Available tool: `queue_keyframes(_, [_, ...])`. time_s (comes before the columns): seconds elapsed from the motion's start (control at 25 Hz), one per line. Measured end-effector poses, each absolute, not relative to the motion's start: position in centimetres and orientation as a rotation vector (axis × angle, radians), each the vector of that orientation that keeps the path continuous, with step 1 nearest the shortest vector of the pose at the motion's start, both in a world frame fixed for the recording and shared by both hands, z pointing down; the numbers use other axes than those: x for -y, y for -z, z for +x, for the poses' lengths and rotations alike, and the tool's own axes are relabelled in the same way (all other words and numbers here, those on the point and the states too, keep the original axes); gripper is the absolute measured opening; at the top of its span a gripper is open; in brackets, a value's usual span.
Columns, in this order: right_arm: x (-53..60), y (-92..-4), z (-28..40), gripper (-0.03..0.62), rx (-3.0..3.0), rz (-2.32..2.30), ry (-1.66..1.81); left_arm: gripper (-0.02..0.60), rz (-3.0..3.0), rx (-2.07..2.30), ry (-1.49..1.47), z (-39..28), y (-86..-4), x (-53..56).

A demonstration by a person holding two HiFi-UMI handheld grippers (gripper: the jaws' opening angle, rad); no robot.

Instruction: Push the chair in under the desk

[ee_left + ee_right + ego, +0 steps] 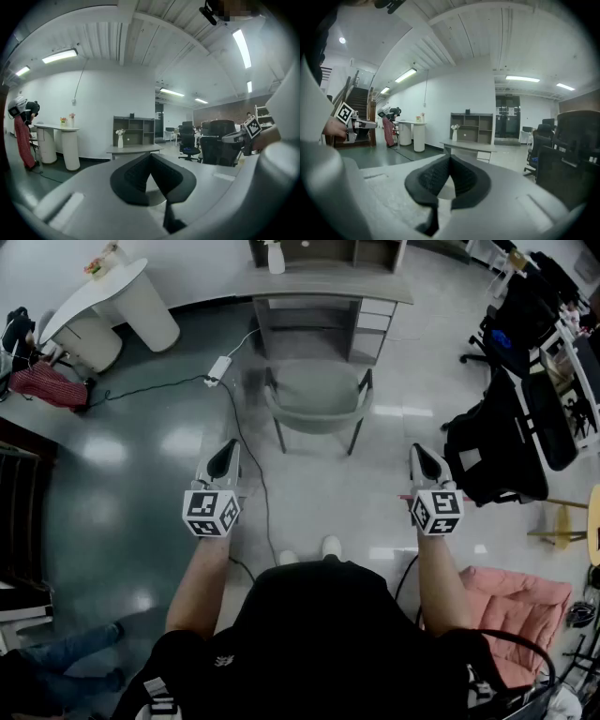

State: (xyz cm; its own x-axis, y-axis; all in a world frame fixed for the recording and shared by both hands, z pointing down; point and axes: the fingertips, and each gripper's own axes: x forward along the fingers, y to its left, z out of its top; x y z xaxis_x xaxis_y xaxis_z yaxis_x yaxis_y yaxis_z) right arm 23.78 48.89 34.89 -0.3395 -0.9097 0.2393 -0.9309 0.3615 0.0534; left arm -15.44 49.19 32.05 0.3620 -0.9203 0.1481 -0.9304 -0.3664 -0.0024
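Both claws are shut on nothing: the left claw [223, 457] and right claw [429, 460] point forward side by side, well short of the chair. Bare floor [309, 493] lies between them and it. Farther on, the chair [317, 399] stands pulled out before the desk [328, 282], its curved back seemingly toward the person. This looks like the approach. Next, I judge, both closed tips must meet that back and push evenly, straight into the gap beside the drawers [375, 320].

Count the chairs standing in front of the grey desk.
1: the grey chair stands in front of the desk, not yet under it. Black office chairs stand apart at right, some maybe hidden.
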Motion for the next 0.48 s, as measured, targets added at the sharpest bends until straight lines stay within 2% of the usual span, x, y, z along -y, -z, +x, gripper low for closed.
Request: queue_keyframes(0.48, [-48.6, -36.8, 27.2, 0.000, 2.427, 1.667, -0.194, 0.005, 2.557, 1.703, -0.271, -12.2, -32.2, -48.6])
